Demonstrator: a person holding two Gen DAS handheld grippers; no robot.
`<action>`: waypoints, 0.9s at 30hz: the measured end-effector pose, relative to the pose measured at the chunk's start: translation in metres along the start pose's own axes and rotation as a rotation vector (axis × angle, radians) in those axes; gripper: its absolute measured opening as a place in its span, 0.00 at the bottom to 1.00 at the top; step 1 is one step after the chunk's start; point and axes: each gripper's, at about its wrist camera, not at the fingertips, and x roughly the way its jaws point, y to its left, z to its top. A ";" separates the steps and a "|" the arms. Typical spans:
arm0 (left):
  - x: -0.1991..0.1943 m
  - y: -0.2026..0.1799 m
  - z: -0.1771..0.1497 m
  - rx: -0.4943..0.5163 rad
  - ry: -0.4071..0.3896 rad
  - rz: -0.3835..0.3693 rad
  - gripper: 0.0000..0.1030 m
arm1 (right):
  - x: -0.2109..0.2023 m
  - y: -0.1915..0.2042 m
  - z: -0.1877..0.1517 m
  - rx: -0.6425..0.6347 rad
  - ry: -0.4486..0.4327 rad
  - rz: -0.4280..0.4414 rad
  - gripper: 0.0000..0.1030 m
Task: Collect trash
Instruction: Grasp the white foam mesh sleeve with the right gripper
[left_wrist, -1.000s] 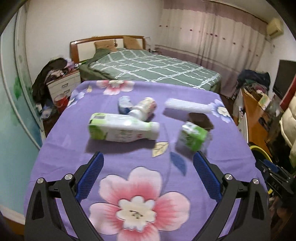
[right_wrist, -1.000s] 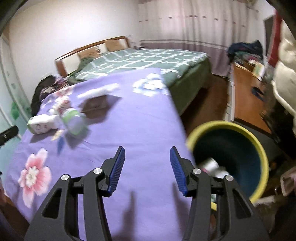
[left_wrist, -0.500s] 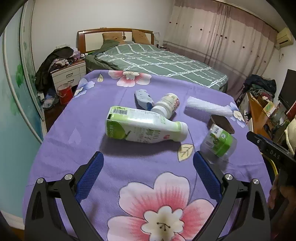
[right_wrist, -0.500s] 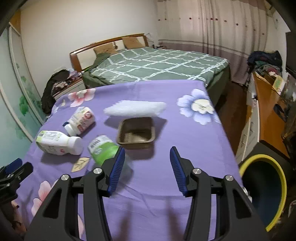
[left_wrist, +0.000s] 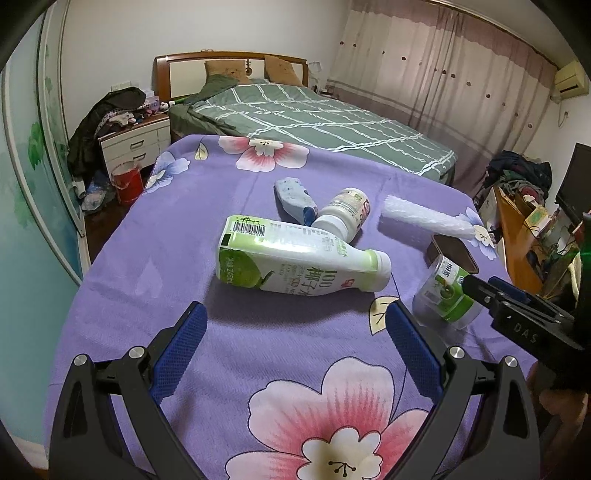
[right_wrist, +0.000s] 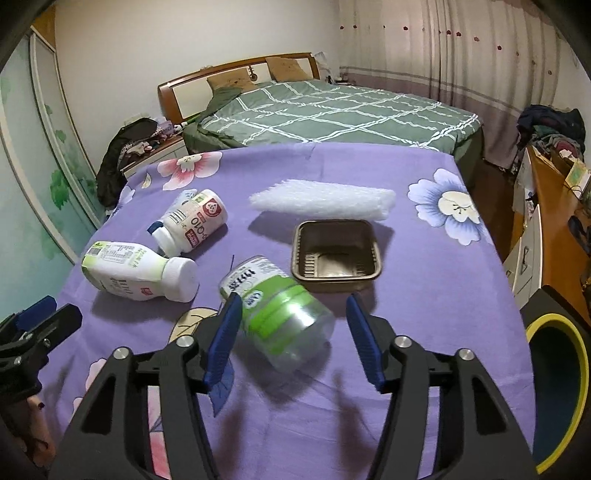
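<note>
Right gripper swung from bin (bedside) over purple cloth.

Cloth purple, pink and pale-blue flower print. Tall bottle white, green label – clear jar green-banded. Tray brown. Foam sheet white. Bin yellow-rimmed, dark blue inside. Bedspread green, white grid.

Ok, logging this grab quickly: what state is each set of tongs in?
Left tongs: open, empty.
Right tongs: open, just widened, straddling the clear green-labelled plastic bottle, not gripping.
</note>
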 end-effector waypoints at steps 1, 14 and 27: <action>0.001 0.001 0.001 0.000 0.001 -0.002 0.93 | 0.002 0.003 0.000 -0.004 0.002 0.002 0.56; 0.004 -0.002 0.000 0.007 0.007 -0.024 0.93 | 0.038 -0.044 0.068 0.100 0.009 -0.114 0.56; 0.001 -0.013 0.003 0.026 0.003 -0.043 0.93 | 0.096 -0.063 0.081 0.202 0.144 -0.031 0.14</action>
